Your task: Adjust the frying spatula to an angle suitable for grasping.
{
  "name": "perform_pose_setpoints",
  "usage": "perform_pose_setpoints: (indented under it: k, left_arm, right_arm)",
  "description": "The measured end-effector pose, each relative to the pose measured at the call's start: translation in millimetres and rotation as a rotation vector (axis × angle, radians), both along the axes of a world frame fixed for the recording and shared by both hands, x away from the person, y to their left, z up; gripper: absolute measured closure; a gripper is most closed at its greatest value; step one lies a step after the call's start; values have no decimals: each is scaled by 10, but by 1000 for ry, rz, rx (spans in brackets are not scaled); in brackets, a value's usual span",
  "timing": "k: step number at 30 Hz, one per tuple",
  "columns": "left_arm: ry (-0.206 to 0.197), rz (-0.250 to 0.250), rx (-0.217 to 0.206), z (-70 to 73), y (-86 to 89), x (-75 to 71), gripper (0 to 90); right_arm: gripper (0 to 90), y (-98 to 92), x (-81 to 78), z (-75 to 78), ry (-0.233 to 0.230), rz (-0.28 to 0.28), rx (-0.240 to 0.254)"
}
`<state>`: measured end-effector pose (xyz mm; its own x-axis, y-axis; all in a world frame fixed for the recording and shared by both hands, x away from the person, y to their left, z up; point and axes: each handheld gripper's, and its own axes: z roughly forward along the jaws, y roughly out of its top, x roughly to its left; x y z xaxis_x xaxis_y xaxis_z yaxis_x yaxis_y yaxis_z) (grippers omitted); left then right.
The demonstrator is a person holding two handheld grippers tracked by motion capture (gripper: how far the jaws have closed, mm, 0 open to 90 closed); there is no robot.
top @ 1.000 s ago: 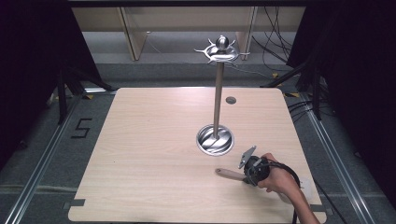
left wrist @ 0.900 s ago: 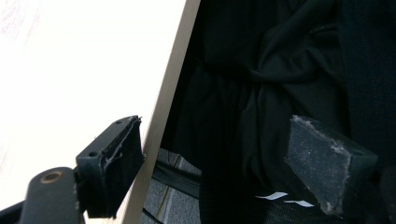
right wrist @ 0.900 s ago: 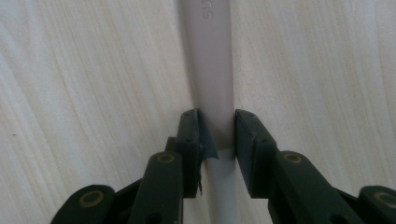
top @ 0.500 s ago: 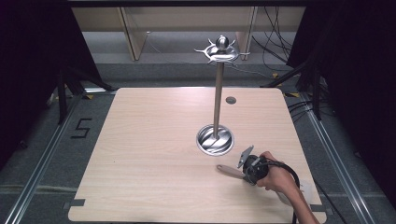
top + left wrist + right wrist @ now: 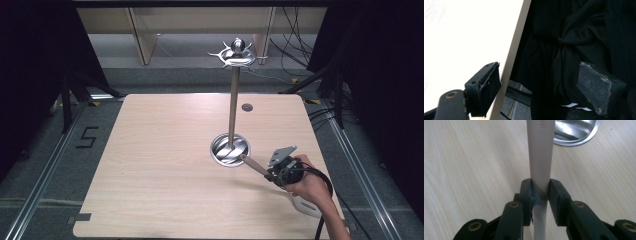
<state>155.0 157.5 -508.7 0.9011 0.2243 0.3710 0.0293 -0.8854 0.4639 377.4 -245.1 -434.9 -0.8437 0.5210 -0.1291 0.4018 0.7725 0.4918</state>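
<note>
A tall metal stand (image 5: 233,105) rises from a round shiny base (image 5: 230,150) on the wooden table (image 5: 160,165), with a ring of hooks (image 5: 237,54) at its top. My right gripper (image 5: 272,175) is shut on a long beige utensil handle (image 5: 252,164), lifted off the table, its free end reaching the base rim. The utensil's pale other end (image 5: 305,205) sticks out below the hand. In the right gripper view the pads (image 5: 527,192) press both sides of the handle (image 5: 541,152), with the base (image 5: 576,132) ahead. My left gripper (image 5: 541,82) is open with nothing between its jaws.
A small dark disc (image 5: 246,107) lies on the table behind the stand. The left gripper view looks past the table's edge (image 5: 516,50) at dark cloth (image 5: 574,37). Shelving and cables sit beyond the far edge; metal floor rails (image 5: 45,175) run along both sides.
The right gripper has risen with the utensil and shifted towards the stand, so the handle now hangs above the table with its tip at the base rim.
</note>
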Motion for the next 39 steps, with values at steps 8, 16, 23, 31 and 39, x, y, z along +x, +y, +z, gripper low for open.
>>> perform_pose_setpoints:
  k: [8, 16, 23, 31, 39]
  left_arm:
    - [-9, 0, -15, -5, 0, 2, 179]
    - [3, -7, -1, 3, 4, 9, 178]
    - [-2, 0, -5, 2, 2, 1, 179]
    - [1, 5, -11, -19, -7, 9, 178]
    - [0, 7, -9, -17, -7, 6, 179]
  right_arm:
    - [743, -188, -32, 162, -73, -53, 130]
    - [743, -323, -79, 334, -121, -75, 225]
    - [743, -417, -96, 428, -173, -103, 305]
    - [743, -448, -112, 509, -196, -127, 379]
    - [743, -467, -116, 570, -234, -145, 451]
